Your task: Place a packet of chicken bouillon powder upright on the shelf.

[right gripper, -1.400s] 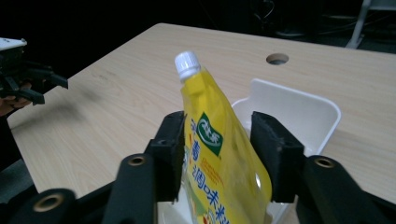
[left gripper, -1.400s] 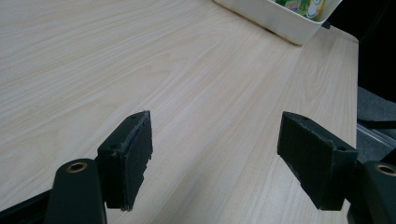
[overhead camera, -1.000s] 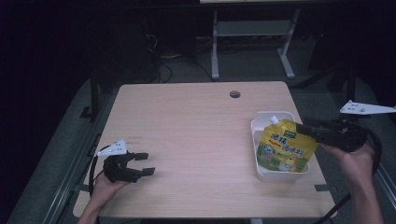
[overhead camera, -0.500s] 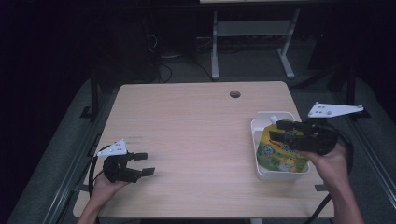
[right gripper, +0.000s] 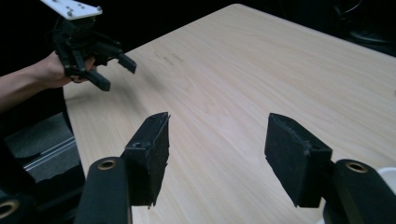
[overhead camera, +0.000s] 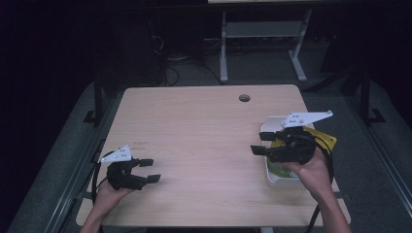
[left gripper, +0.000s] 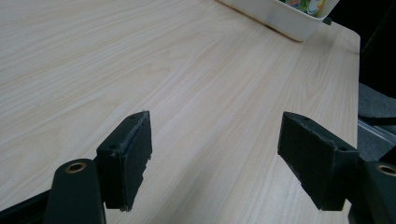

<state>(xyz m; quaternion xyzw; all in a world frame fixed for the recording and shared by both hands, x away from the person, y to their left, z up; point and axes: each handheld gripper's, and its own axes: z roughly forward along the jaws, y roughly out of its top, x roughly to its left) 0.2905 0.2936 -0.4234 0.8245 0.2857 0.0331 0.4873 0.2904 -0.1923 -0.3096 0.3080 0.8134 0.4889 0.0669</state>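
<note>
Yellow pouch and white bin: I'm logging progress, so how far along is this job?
Looks done: the yellow pouch lies in the white bin at the table's right edge. In hand: nothing; the right gripper is open above the bin's left rim, jaws pointing across the table, and the left gripper is open and empty near the front left corner. Left: seemingly nothing beyond resting the right gripper.

Pale wood-grain table (overhead camera: 204, 141), rectangular with rounded corners, standing on a dark grey floor (overhead camera: 68, 160); small round cable hole (overhead camera: 244, 98) near the far edge, right of centre; white tub (overhead camera: 270, 130) set directly on the top close to the right edge, with a yellow-and-green pouch (overhead camera: 324, 139) lying inside; faint smudged marks on the wood toward the near left.
</note>
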